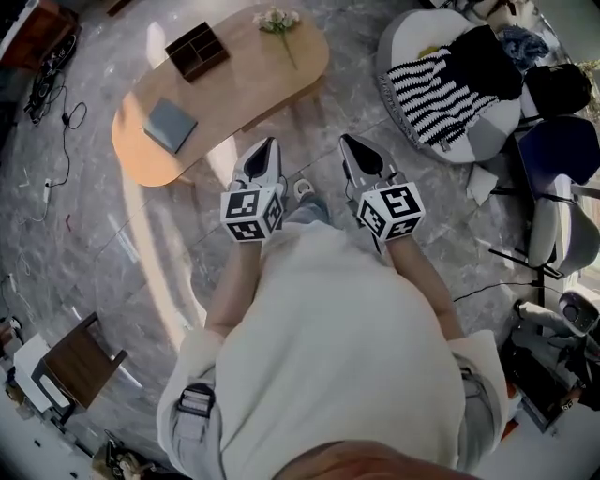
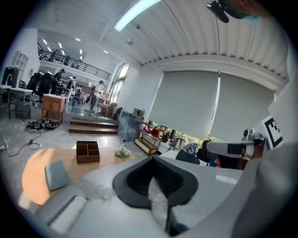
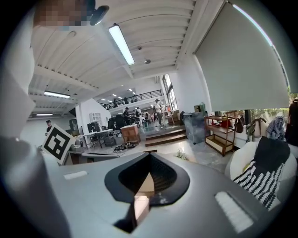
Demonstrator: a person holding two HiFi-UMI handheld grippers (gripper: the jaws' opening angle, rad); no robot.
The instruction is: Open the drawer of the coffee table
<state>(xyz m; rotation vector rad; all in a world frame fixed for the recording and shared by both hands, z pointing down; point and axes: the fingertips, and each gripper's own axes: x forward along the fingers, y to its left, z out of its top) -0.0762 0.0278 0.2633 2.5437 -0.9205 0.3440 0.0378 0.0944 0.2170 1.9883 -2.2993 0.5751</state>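
L gripper (image 1: 267,150) & R gripper (image 1: 352,148): jaws pressed together, empty, side by side, near table (image 1: 246,86), not touching it.

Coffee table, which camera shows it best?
The head view: the whole coffee table top from above, with wooden organizer, grey book and flowers. The left gripper view shows it low and partly behind its fingers; the right gripper view shows only a tan sliver.
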